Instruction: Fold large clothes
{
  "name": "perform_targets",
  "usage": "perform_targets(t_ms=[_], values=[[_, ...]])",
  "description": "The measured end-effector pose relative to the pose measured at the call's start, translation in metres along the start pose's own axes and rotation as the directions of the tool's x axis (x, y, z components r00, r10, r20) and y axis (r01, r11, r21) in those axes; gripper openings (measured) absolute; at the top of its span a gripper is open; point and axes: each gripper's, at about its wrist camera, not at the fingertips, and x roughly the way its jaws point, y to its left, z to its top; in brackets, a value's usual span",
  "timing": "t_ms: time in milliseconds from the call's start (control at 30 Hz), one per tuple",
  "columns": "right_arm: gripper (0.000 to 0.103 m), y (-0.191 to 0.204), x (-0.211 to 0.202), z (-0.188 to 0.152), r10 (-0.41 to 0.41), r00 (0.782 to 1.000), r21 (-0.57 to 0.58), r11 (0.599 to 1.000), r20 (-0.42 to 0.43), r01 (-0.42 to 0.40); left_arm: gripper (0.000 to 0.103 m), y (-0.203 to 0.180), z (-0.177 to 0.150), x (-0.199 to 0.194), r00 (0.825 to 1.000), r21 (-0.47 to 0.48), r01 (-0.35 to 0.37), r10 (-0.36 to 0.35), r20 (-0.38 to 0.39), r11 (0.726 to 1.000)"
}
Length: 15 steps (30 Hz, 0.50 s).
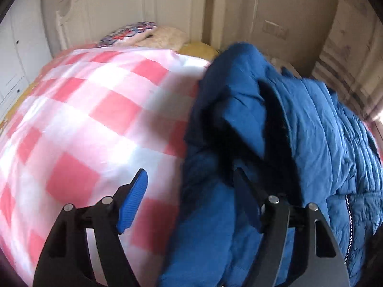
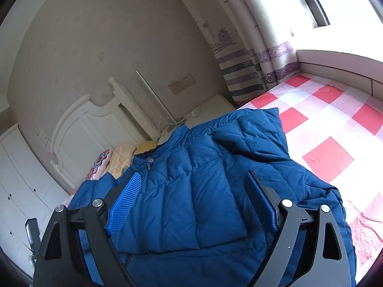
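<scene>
Left wrist view – left gripper [image 1: 189,191] wide open over blue puffer jacket [image 1: 299,143] edge, gripping nothing; right gripper [image 2: 194,198] open above jacket – checked sheet [image 2: 335,131] beside it.

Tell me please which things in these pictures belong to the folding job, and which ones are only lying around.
Belong to the job:
- blue puffer jacket, lying on the bed
- left gripper, jaws open
- right gripper, jaws open above the jacket
- checked sheet, the folding surface

Only lying around:
- patterned pillow
- yellow pillow
- striped curtain
- white headboard
</scene>
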Motion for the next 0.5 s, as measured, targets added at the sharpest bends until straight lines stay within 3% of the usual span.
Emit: perform_targets(t_ms=[100, 167, 233, 267, 300, 367, 500], values=[[0.085, 0.012, 0.001, -0.003, -0.004, 1.0, -0.062, 0.998, -0.006, 0.004, 0.075, -0.017, 0.005, 0.018, 0.996, 0.048, -0.087, 0.086, 0.031, 0.995], [0.085, 0.032, 0.002, -0.007, -0.009, 1.0, -0.15, 0.989, -0.021, 0.006, 0.074, -0.017, 0.002, 0.034, 0.993, 0.058, -0.122, 0.122, 0.003, 0.991], [0.085, 0.068, 0.002, -0.018, 0.004, 0.999, -0.299, 0.954, -0.051, -0.019, 0.075, -0.011, -0.001, 0.032, 0.995, 0.033, -0.1, 0.099, 0.009, 0.994], [0.085, 0.091, 0.003, -0.028, 0.012, 0.997, -0.396, 0.917, -0.073, -0.04, 0.078, -0.008, -0.002, 0.033, 0.995, 0.025, -0.098, 0.098, 0.009, 0.995], [0.085, 0.111, 0.004, -0.038, 0.011, 0.996, -0.482, 0.875, -0.093, -0.055, 0.078, -0.006, -0.002, 0.034, 0.996, 0.015, -0.094, 0.094, 0.007, 0.995], [0.085, 0.158, 0.01, -0.071, -0.022, 0.99, -0.691, 0.718, -0.138, -0.08, 0.081, 0.0, -0.002, 0.035, 0.997, -0.007, -0.078, 0.078, 0.004, 0.997], [0.085, 0.214, 0.027, -0.126, -0.084, 0.976, -0.884, 0.445, -0.2, -0.142, 0.082, 0.007, -0.003, 0.039, 0.999, -0.037, -0.051, 0.051, -0.004, 0.998]])
